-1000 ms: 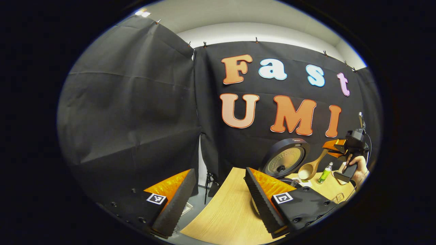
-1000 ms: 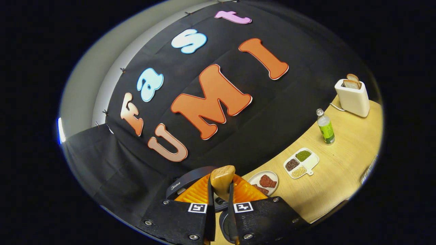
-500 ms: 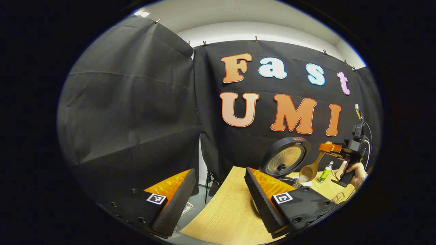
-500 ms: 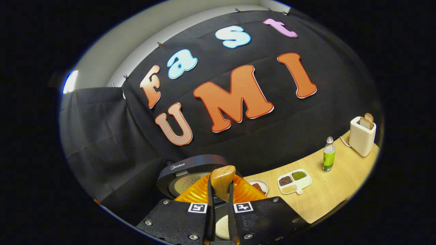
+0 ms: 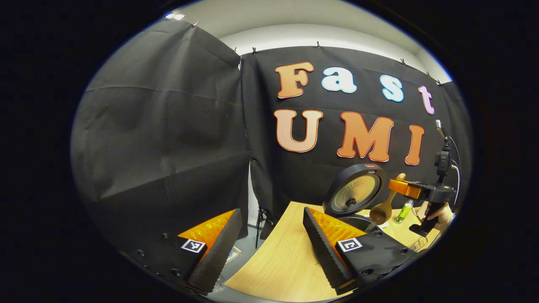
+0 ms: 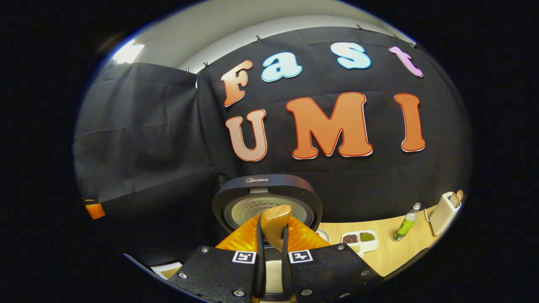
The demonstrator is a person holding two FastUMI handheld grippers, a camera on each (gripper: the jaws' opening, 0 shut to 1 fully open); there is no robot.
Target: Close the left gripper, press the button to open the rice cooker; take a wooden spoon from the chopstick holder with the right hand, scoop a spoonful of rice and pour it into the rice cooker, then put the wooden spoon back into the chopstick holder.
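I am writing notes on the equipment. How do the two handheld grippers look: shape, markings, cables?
The left gripper has two wedge-shaped fingers with ribbed inner faces, on black bodies with screws and a square black-and-white marker each. The right gripper has the same black screwed plates and two markers. Seen from the left gripper view, it has a black pistol-type handle, a small unit mounted on top and a thin cable.

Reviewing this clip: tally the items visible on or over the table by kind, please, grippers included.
Grippers: 2 (left gripper, right gripper)
Rice cooker: 1
Wooden spoon: 1
Green bottle: 1
Toaster: 1
Divided tray of beans: 1
Total: 7
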